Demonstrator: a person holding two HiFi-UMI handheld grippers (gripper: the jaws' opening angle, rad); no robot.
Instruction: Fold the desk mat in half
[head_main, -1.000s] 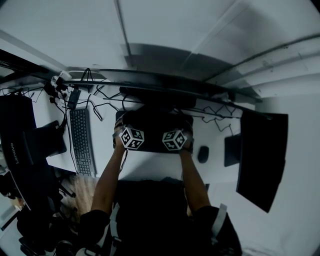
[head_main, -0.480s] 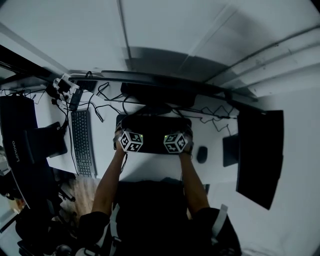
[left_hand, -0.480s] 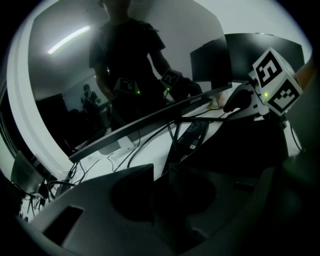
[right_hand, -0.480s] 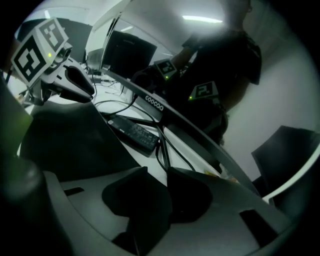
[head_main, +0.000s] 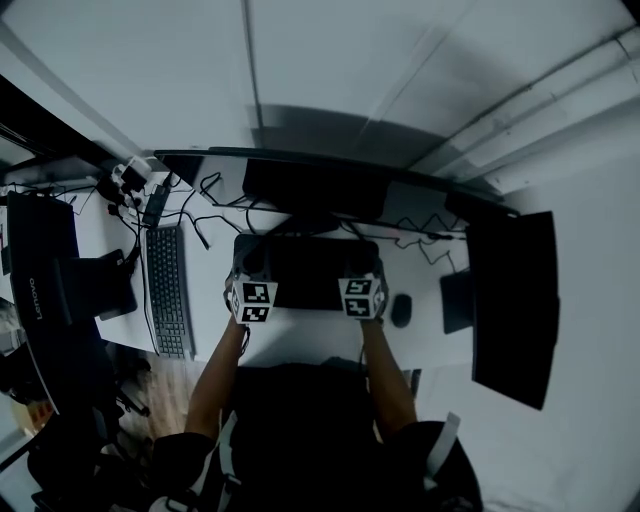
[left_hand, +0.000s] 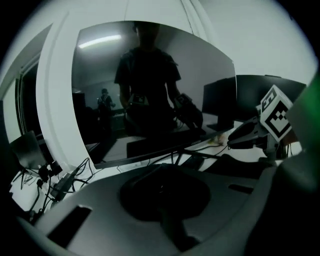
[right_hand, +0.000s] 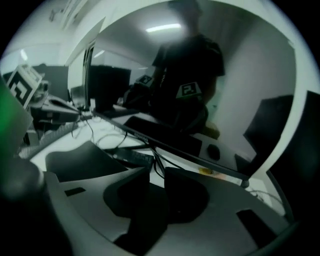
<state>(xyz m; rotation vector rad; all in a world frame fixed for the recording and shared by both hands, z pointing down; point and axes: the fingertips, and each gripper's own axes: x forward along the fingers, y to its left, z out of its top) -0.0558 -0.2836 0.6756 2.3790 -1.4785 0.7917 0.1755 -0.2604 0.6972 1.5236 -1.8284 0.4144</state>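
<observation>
Head view: the mat (head_main: 305, 268) lies dark on the desk (head_main: 300, 338) at centre frame, and it is not yet folded. Its far part looks flat. The left hand-held gripper (head_main: 248, 280) sits at the mat's near left corner and the right hand-held gripper (head_main: 362, 280) at its near right corner. I judge the fold as only begun: both corners are taken, but the near edge has yet to be carried over to the far edge and laid down.

Left gripper view: the left hand-held gripper (left_hand: 165, 200) has just closed. Its jaws stand together on a thin dark strip, which I take for the mat's corner. More mat (left_hand: 234, 167) shows as a raised dark sheet at right centre.

Right gripper view: the right hand-held gripper (right_hand: 157, 195) has just been closing. A narrow gap shows at its tips, and a dark fold of mat sits between the jaws lower down, apparently clamped. The lifted mat (right_hand: 85, 160) runs off to left centre.
</observation>
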